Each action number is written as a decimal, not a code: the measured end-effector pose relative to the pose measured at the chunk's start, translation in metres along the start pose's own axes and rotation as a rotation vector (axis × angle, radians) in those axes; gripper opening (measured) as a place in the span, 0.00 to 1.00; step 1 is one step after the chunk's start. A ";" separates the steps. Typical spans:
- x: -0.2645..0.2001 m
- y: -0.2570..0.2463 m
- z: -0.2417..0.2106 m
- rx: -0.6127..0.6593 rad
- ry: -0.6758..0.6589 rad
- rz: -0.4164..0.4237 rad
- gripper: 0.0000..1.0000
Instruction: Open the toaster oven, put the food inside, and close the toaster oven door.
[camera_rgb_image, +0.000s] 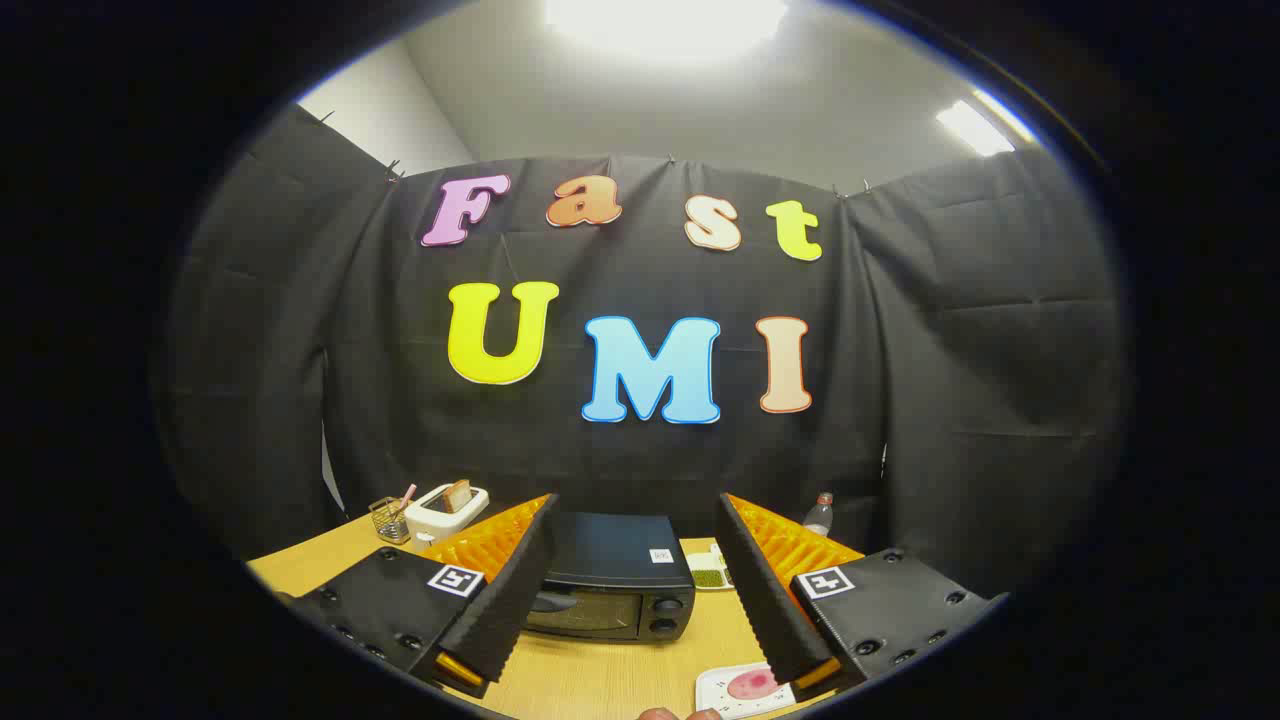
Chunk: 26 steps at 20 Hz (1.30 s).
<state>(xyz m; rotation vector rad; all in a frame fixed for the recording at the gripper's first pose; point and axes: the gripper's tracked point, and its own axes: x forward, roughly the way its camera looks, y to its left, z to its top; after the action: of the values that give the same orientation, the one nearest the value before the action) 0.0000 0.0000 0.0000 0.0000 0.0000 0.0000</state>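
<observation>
1. Toaster oven (612, 578): black, lower centre of frame, sits on the wooden surface (600, 680), door shut w/ dark handle along its left front, two knobs at its right front. It's between my two fingers & just beyond them.
2. Food: a pink round item on a white tray (745, 688) at bottom centre-right, near my right finger's base, in front of the oven & apart from it. Can't tell what food exactly.
3. My tongs (636, 520): spread wide open, nothing held, fingers angled up off the surface; the oven shows in the gap between them.
4. A fingertip (660, 714) of a person pokes in at the very bottom, just left of the tray.
5. Right of the oven, partly behind my right finger: a small white dish w/ smth green (710, 575).
6. Further right, by the cloth wall: a clear bottle (818, 513), upright.
7. Lower left of frame, behind my left finger: white toaster (446, 510) w/ a bread slice sticking up from it; just left of it a wire mesh cup (389, 519) holding pens or similar.
</observation>
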 end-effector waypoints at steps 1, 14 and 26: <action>0.000 0.002 -0.003 0.001 0.006 0.003 0.98; 0.006 0.013 -0.011 0.015 0.024 0.019 0.98; 0.014 0.031 0.001 0.016 0.020 0.055 0.98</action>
<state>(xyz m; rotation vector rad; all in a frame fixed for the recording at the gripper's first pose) 0.0140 0.0313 0.0014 0.0157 0.0205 0.0546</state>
